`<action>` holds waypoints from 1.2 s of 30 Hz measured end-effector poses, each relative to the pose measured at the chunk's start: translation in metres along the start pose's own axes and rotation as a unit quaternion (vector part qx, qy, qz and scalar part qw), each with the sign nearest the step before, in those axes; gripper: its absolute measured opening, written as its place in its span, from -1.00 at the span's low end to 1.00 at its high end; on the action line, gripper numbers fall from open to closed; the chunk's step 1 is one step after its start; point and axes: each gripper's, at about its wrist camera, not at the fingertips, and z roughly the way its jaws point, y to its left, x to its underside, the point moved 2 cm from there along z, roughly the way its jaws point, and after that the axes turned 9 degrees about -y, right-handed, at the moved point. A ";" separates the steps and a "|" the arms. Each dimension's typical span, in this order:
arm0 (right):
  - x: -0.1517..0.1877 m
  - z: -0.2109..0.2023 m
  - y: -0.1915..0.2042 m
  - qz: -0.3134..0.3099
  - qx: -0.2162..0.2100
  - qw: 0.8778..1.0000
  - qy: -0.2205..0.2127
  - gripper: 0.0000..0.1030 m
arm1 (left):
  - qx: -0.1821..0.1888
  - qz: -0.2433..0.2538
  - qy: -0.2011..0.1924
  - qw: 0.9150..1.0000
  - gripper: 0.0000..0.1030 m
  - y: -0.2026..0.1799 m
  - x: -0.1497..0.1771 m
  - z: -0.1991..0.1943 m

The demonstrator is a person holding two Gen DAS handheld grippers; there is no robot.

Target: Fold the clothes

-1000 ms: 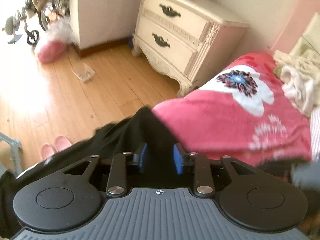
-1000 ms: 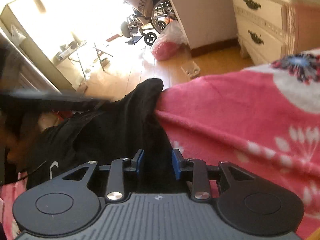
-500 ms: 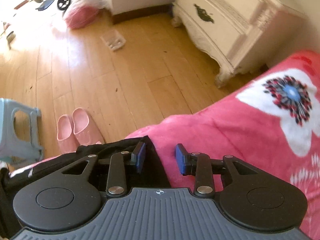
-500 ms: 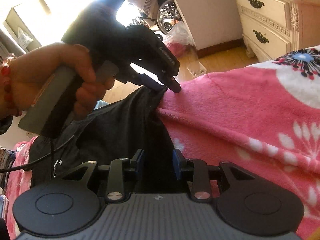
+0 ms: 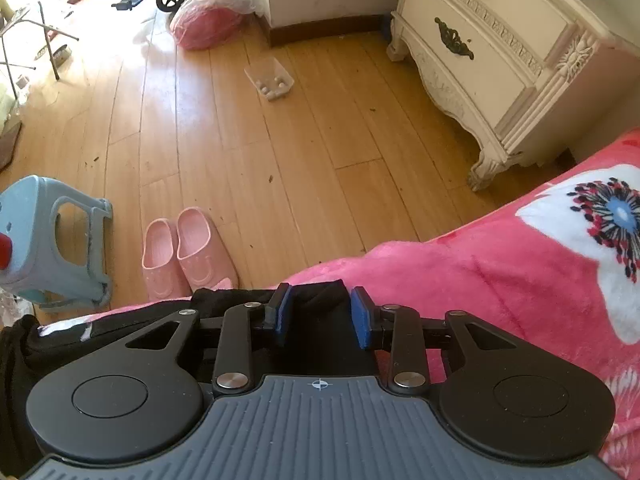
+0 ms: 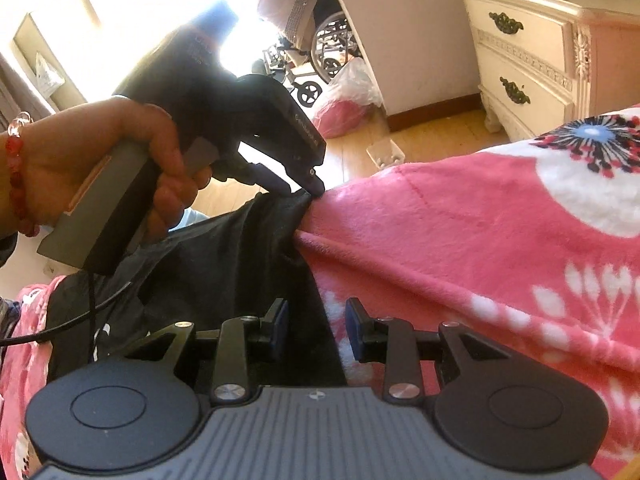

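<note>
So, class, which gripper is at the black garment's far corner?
The left gripper, tips on the black garment corner at the pink blanket's edge; the right gripper is at its near edge.

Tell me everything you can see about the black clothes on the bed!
The black garment is dark, soft-looking cloth lying rumpled on the pink flowery blanket near the bed's edge. A small white mark shows on it. The left gripper touches its far corner; the right gripper sits open over its near edge.
</note>
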 end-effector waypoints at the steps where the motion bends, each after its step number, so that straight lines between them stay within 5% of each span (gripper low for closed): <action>1: 0.001 0.001 0.002 -0.008 0.003 1.000 0.000 -0.35 | 0.002 0.001 -0.001 1.000 -0.49 0.000 0.001 0.000; 4: 0.003 0.002 0.007 -0.031 0.012 0.999 0.000 -0.48 | 0.010 0.002 -0.007 1.000 -0.72 0.000 0.003 0.000; 6: 0.005 0.003 0.011 -0.046 0.017 0.999 0.000 -0.83 | 0.015 0.006 -0.012 1.000 -0.82 0.000 0.004 -0.002; 9: 0.007 0.000 0.017 -0.056 0.025 0.998 -0.011 -0.99 | 0.020 0.003 -0.035 0.999 -0.92 0.000 0.006 -0.008; 16: 0.009 -0.025 0.019 -0.040 0.046 0.996 -0.065 -1.00 | 0.040 -0.020 -0.093 0.995 -0.94 0.009 0.008 -0.022; 23: 0.017 -0.015 0.008 -0.016 0.071 0.996 -0.058 -1.00 | 0.057 -0.051 -0.112 0.991 -0.94 0.014 0.018 -0.012; 26: 0.024 -0.012 -0.005 0.007 0.086 0.995 -0.045 -1.00 | 0.067 -0.064 -0.117 0.989 -0.89 0.018 0.023 -0.006; 30: 0.023 -0.020 -0.027 0.089 0.065 0.993 -0.042 -1.00 | 0.088 -0.102 -0.106 0.985 -0.56 0.036 0.021 -0.010; 36: 0.018 -0.044 -0.038 0.133 0.085 0.986 -0.062 -0.94 | 0.058 -0.095 -0.155 0.982 -0.28 0.097 -0.002 -0.078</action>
